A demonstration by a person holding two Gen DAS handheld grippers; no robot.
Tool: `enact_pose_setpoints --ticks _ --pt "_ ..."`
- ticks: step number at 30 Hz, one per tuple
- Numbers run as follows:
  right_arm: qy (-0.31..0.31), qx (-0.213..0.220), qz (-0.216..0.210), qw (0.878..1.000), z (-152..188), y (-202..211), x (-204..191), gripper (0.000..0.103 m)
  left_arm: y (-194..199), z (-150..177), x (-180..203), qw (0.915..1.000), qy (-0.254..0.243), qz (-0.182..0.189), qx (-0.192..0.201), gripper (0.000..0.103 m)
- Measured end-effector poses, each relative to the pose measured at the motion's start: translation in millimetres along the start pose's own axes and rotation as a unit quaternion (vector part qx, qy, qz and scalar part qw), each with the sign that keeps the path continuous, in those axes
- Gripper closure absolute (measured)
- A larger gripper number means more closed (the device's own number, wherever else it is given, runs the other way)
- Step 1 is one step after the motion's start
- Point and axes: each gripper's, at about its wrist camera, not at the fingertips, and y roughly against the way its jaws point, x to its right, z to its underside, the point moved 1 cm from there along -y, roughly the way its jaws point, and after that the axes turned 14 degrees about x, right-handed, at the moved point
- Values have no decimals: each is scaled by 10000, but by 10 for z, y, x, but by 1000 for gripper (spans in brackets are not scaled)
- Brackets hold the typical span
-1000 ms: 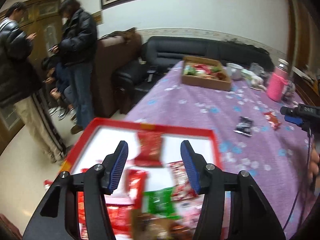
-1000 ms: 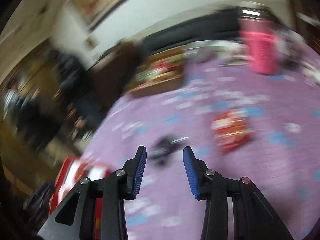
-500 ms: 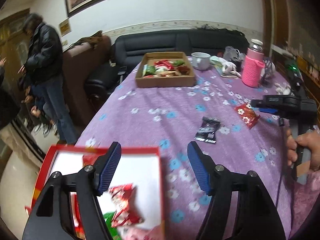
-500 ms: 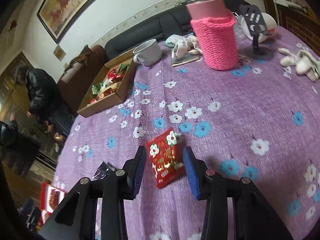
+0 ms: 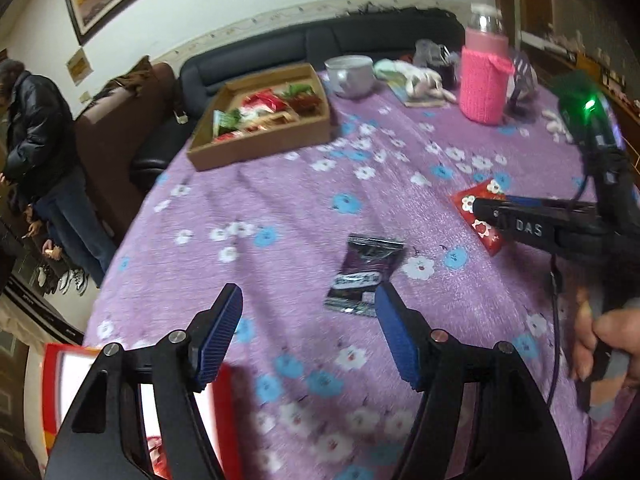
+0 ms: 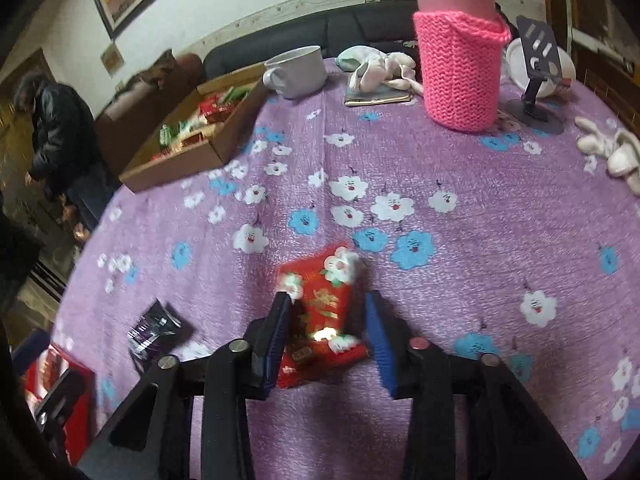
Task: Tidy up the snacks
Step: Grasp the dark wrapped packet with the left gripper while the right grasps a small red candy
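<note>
Red packet (image 6: 320, 320) lies flat on the counter (image 6: 460, 208), between the right gripper (image 6: 326, 340) jaws. Jaws have just been closing; the left one looks to touch the packet's edge, the right one stands apart, so no grip yet. Judged light, thin, crinkly foil: slippery, will buckle. Best pinched across the short width, mid-body. Gripper pitches steeply down at it.

Black packet (image 5: 366, 274) lies just ahead of the left gripper (image 5: 308, 334), toward its right jaw; jaws wide, empty. Same handling expected.
</note>
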Motion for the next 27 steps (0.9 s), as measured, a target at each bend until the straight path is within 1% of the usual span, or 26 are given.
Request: enact_pose_setpoints --ticks 2,4,6,7,8,11,13,14,18,19,20,21,22,23,24,27 --pt "106 -35 0 9999 0 -1 -15 69 -92 -1 44 9999 -10 27 -104 35" --pt "19 -90 -50 9999 -10 4 18 71 -173 4 98 9998 -77 3 -175 35" --pt "-64 -153 -68 9998 -26 15 56 74 -240 5 154 9997 -140 -10 -220 35" --pt "-171 -193 -55 9997 -38 29 92 79 -272 5 181 9996 -155 -1 -241 35" --pt "-248 -222 -49 9994 -48 43 123 82 -303 4 213 9995 -153 28 -260 35" --pt "-417 -291 -76 9987 -62 54 186 83 -427 16 267 9991 -142 90 -397 34" --pt "-417 -304 -55 9987 -60 66 185 83 -519 41 293 9987 -120 81 -488 33" --pt "-411 -301 -49 9987 -62 69 183 83 -525 37 283 9992 -49 89 -395 33" --pt "-437 -311 -61 9985 -67 84 191 84 -563 38 253 9991 180 165 -341 33" --pt "-434 -323 -66 9985 -68 81 193 84 -557 42 259 9993 188 164 -295 36" --pt "-424 -319 -69 9986 -68 81 191 84 -556 42 279 9993 171 194 -260 47" --pt "-420 -318 -72 9986 -70 81 189 84 -542 39 314 9993 135 253 -225 54" --pt "-421 -311 -85 9986 -75 87 188 86 -526 34 351 9994 73 250 -206 67" --pt "-424 -304 -115 9986 -80 96 188 90 -520 29 384 9996 -1 208 -198 69" --pt "-436 -305 -149 9985 -86 105 187 90 -505 28 416 9997 -89 134 -176 70" --pt "-474 -282 -215 9982 -105 144 193 92 -467 41 422 9998 -72 149 -89 73"
